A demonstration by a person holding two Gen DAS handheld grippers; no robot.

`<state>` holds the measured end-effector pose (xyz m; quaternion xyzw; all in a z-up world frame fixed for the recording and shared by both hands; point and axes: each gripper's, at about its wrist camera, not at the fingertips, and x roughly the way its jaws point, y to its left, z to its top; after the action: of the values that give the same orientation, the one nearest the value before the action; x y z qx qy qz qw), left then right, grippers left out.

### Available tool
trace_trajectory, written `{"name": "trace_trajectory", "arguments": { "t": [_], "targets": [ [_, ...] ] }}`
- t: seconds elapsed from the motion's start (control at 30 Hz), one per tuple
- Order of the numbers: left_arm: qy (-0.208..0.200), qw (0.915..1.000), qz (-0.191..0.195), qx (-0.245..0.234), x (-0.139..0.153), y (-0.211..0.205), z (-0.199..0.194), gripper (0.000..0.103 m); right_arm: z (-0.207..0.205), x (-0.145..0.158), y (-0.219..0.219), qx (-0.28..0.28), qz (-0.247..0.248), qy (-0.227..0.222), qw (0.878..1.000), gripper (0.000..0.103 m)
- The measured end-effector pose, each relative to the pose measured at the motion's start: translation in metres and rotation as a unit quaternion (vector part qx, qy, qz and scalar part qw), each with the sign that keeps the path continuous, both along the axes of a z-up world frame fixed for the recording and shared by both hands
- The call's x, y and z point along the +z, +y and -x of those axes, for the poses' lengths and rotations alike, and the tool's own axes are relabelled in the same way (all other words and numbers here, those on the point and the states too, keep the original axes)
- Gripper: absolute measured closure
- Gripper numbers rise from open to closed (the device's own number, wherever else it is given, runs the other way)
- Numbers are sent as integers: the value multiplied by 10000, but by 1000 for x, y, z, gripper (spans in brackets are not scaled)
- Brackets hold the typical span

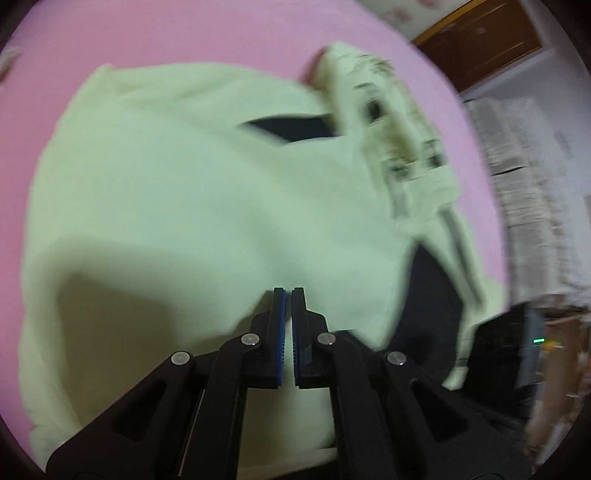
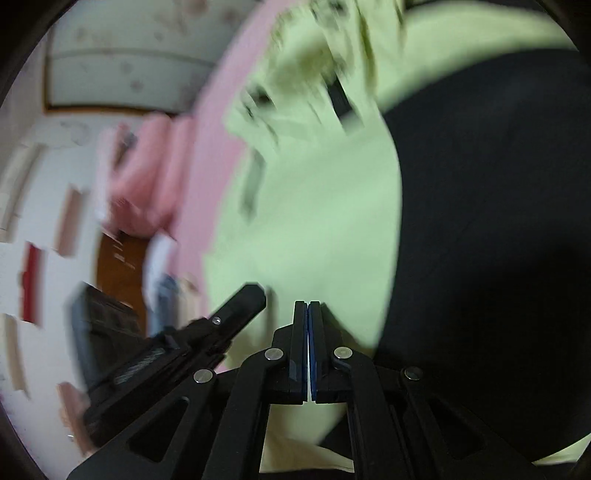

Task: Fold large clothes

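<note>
A large pale yellow-green garment (image 1: 184, 192) lies spread on a pink bed sheet (image 1: 184, 33). Its printed part (image 1: 399, 122) is bunched at the upper right, blurred by motion. Black fabric (image 1: 432, 291) shows at an opening and along the garment's right edge. My left gripper (image 1: 288, 292) hovers over the garment's lower middle, shut, with nothing visibly pinched. In the right wrist view the same garment (image 2: 314, 221) fills the centre, with a wide black cloth (image 2: 480, 221) to its right. My right gripper (image 2: 308, 303) is shut over the garment's near edge. A black gripper body (image 2: 236, 306) juts in from the left.
A brown wooden cabinet (image 1: 480, 40) stands beyond the bed's far right corner. A black device with a green light (image 1: 532, 339) sits at the right. Pink bedding (image 2: 147, 177) is bunched at the bed's edge, above a white tiled floor (image 2: 44, 221) and brown wooden furniture (image 2: 118, 266).
</note>
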<state>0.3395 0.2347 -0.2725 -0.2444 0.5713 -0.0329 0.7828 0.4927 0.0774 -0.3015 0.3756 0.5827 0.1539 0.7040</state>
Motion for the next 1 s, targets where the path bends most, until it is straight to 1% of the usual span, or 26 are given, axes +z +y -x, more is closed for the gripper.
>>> {"name": "trace_trajectory", "arguments": {
  "t": [0.07, 0.1, 0.13, 0.17, 0.23, 0.27, 0.33, 0.37, 0.4, 0.43, 0.47, 0.5, 0.53, 0.57, 0.6, 0.63, 0.67, 0.7, 0.73, 0.77, 0.8, 0.83, 0.9, 0.93, 0.97, 1.0],
  "targets": [
    [-130, 9985, -469, 249, 0, 25, 9, 102, 4, -5, -10, -38, 46, -15, 10000, 103],
    [-159, 9964, -745, 377, -1, 39, 13, 102, 8, -3, -24, -144, 121, -90, 9998, 103],
    [-182, 9935, -1002, 500, -2, 58, 17, 102, 7, -1, -43, -298, 159, -256, 9991, 103],
    [-164, 9926, -1040, 602, -4, 77, 22, 102, 8, 3, -63, -467, 320, -356, 9978, 103],
    [-166, 9938, -755, 794, -5, 98, 24, 102, 17, 11, -109, -883, 1259, -451, 9871, 103],
    [-163, 9928, -779, 901, -3, 105, 24, 102, 21, 15, -133, -1111, 1507, -453, 9813, 103],
    [-133, 9906, -991, 936, 2, 106, 26, 102, 25, 23, -159, -1437, 1852, -359, 9715, 103],
    [-114, 9892, -1105, 961, 9, 102, 27, 102, 31, 26, -170, -1486, 1851, -350, 9708, 103],
    [-164, 9896, -1077, 939, 16, 97, 29, 102, 29, 31, -173, -1510, 1934, -299, 9690, 103],
    [-224, 9907, -999, 899, 21, 79, 27, 102, 29, 36, -166, -1510, 2112, -310, 9652, 102],
    [-302, 9931, -826, 782, 29, 67, 31, 102, 20, 35, -145, -1428, 2126, -438, 9656, 102],
    [-309, 9954, -651, 632, 33, 50, 34, 102, 32, 43, -133, -1267, 1926, -612, 9711, 102],
    [-277, 9970, -515, 504, 35, 40, 36, 102, 39, 50, -124, -1044, 1543, -764, 9795, 102],
    [-169, 9990, -295, 298, 33, 25, 41, 102, 46, 52, -112, -833, 1174, -821, 9862, 102],
    [-74, 9996, -200, 198, 29, 12, 45, 102, 49, 52, -95, -618, 826, -806, 9914, 102],
    [60, 9999, -122, 98, 24, 0, 47, 102, 52, 46, -71, -357, 469, -689, 9959, 102],
    [233, 9997, -95, -14, 16, -10, 52, 102, 56, 39, -53, -116, 251, -556, 9981, 102],
    [336, 9993, -140, -64, 14, -15, 60, 102, 58, 31, -32, 179, 158, -399, 9989, 102],
    [422, 9988, -253, -84, 11, -15, 67, 102, 60, 23, -15, 515, 294, -208, 9980, 102],
    [401, 9986, -347, -59, 12, -12, 70, 102, 61, 16, -2, 744, 516, -119, 9958, 102],
    [349, 9980, -518, 15, 12, -10, 73, 102, 61, 14, 2, 837, 703, -151, 9939, 102],
    [318, 9971, -686, 72, 9, -4, 76, 102, 63, 15, -2, 805, 788, -243, 9933, 102],
    [309, 9918, -1220, 210, 9, 18, 80, 102, 62, 21, -27, 480, 997, -346, 9933, 102],
    [347, 9891, -1404, 270, 6, 27, 79, 102, 65, 26, -55, 108, 1255, -394, 9913, 102],
    [349, 9881, -1461, 328, 4, 39, 81, 102, 73, 29, -77, -178, 1581, -365, 9866, 102],
    [306, 9890, -1393, 398, 2, 52, 80, 102, 76, 33, -102, -558, 2028, -290, 9772, 103]
  ]
}}
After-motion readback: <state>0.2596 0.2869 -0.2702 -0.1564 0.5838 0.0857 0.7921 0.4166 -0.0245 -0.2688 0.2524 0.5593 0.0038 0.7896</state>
